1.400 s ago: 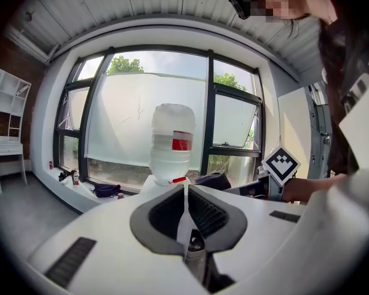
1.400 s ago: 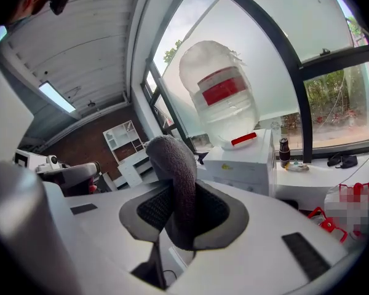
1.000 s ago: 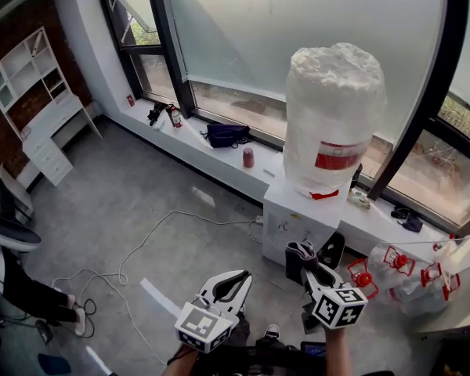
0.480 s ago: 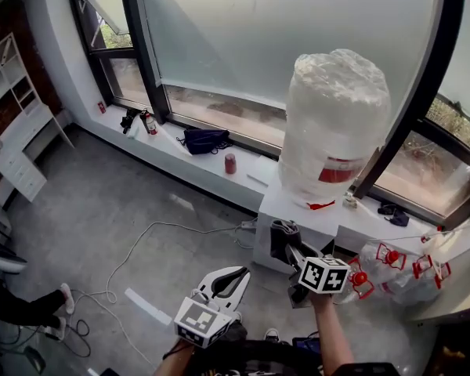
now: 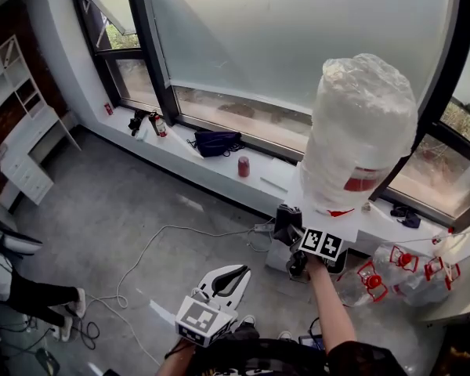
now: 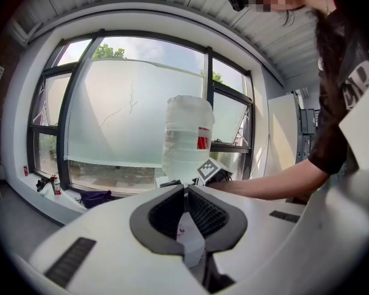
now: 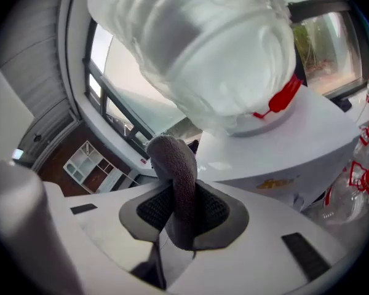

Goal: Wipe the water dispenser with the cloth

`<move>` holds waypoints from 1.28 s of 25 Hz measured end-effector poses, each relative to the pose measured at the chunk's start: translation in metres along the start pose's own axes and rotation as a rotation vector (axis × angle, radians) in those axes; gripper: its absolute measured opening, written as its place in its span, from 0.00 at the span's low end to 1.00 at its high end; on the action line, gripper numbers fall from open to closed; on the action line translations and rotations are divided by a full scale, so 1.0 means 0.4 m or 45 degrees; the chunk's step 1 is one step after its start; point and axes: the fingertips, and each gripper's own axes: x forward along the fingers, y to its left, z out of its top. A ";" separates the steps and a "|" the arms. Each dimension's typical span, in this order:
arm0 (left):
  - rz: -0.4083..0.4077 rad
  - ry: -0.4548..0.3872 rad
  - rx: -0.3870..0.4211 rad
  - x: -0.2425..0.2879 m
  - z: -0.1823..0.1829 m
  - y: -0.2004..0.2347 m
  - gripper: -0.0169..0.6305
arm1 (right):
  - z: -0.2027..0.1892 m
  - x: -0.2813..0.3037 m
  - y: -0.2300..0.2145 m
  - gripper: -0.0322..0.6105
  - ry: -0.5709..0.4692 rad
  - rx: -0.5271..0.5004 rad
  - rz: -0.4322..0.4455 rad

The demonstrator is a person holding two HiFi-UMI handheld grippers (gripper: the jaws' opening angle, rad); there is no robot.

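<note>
Left gripper (image 5: 233,276): held low, jaws pressed together, nothing between them. Right gripper (image 5: 287,222): jaws pinching a grey, coarse-knit cloth (image 7: 174,176), folded upright, just beside the top edge of the white water dispenser (image 7: 295,141), under its plastic-wrapped bottle (image 5: 364,131).

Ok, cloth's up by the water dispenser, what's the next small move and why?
Probably ease the right tool forward until its clamped grey knitted cloth presses on the white water dispenser's flat top: the cloth seems just short of that surface, below the large plastic-wrapped bottle.

Nothing reads clearly; the red label (image 5: 362,183) on the water dispenser (image 5: 359,124) is blurred.
</note>
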 end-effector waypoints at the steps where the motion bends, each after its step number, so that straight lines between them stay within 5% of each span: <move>1: 0.007 0.010 -0.009 -0.006 -0.001 0.009 0.06 | -0.006 0.011 -0.015 0.21 0.008 0.042 -0.013; 6: 0.005 0.021 -0.001 -0.020 -0.022 0.035 0.06 | -0.004 0.002 -0.118 0.21 -0.016 0.122 -0.150; 13: -0.043 0.036 -0.022 -0.001 -0.011 0.018 0.06 | 0.039 -0.094 -0.243 0.21 -0.109 0.246 -0.201; 32: -0.066 0.039 -0.017 0.078 -0.012 -0.151 0.06 | 0.106 -0.364 -0.586 0.21 -0.153 0.224 -0.434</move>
